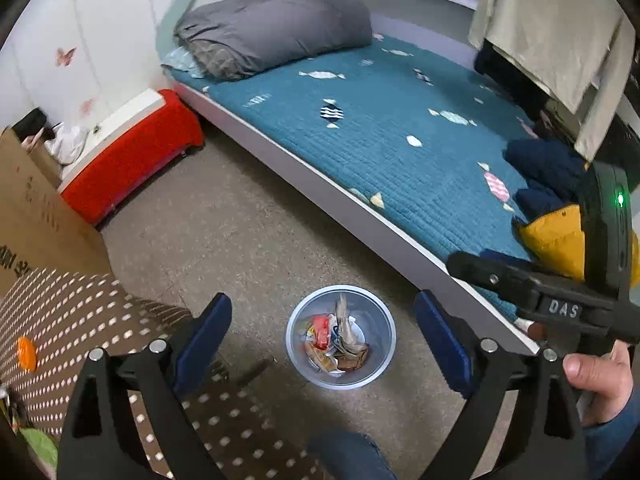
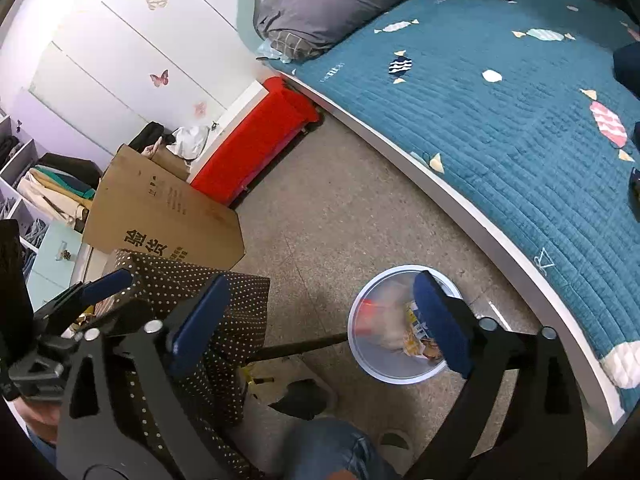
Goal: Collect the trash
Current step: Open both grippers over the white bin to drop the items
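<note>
A clear plastic trash bin (image 1: 298, 344) stands on the floor by the bed and holds several wrappers and crumpled paper (image 1: 336, 340). My left gripper (image 1: 324, 332) is open and empty above it, the bin showing between its blue pads. The bin also shows in the right wrist view (image 2: 360, 344), partly behind the right blue finger. My right gripper (image 2: 320, 316) is open and empty, above the floor just left of the bin. The right gripper's body shows at the right edge of the left wrist view (image 1: 560, 304).
A bed with a teal quilt (image 1: 380, 128) and grey pillow (image 1: 272, 28) runs along the right. A red bench (image 1: 132, 160), a cardboard box (image 2: 160, 208) and a brown polka-dot cloth (image 1: 100, 320) stand on the left. Clothes (image 1: 556, 184) lie on the bed.
</note>
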The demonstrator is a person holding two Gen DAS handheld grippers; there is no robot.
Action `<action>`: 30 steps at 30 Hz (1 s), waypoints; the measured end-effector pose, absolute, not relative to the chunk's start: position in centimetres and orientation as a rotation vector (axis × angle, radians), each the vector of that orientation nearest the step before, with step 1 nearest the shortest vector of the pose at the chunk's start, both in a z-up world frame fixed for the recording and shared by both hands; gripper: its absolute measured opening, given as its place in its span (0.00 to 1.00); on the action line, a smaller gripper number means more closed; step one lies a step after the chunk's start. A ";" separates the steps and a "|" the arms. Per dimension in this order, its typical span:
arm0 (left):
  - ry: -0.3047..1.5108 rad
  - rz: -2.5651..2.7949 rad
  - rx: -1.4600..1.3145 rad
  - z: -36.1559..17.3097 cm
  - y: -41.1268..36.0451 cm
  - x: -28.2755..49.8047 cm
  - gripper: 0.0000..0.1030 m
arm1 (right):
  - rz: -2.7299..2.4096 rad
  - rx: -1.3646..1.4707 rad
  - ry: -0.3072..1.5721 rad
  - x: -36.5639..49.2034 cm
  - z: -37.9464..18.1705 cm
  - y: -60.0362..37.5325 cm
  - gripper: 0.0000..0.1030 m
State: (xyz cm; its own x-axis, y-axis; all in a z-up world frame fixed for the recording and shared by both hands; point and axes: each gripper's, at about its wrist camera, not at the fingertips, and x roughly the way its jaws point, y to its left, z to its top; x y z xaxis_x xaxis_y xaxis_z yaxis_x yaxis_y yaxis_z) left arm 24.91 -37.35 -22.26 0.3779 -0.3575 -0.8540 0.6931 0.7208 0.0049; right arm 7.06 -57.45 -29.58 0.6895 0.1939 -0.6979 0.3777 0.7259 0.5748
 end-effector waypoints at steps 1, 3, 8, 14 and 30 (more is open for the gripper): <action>0.957 -0.687 0.389 -21.9 -36.8 24.8 0.88 | -0.115 0.770 0.825 7.0 -29.5 -57.2 0.94; 0.933 -0.671 0.384 -21.2 -35.8 24.4 0.88 | -0.127 0.755 0.836 7.0 -29.3 -56.5 0.94; 0.889 -0.656 0.354 -19.6 -34.2 23.3 0.88 | -0.146 0.714 0.844 6.7 -28.4 -55.0 0.94; 0.850 -0.652 0.307 -17.8 -32.0 22.0 0.88 | -0.137 0.676 0.829 6.2 -26.1 -53.2 0.94; 0.729 -0.572 0.163 -13.1 -22.4 18.9 0.90 | -0.031 0.525 0.775 7.0 -18.2 -45.2 0.94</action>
State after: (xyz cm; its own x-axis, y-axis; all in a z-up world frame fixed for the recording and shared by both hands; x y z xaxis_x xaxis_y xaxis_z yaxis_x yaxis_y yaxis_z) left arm 18.88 -22.42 -13.10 0.6018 -0.4361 -0.6691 0.5462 0.8360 -0.0537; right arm 6.96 -45.16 -18.24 0.7207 0.1623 -0.6740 0.2156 0.8715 0.4404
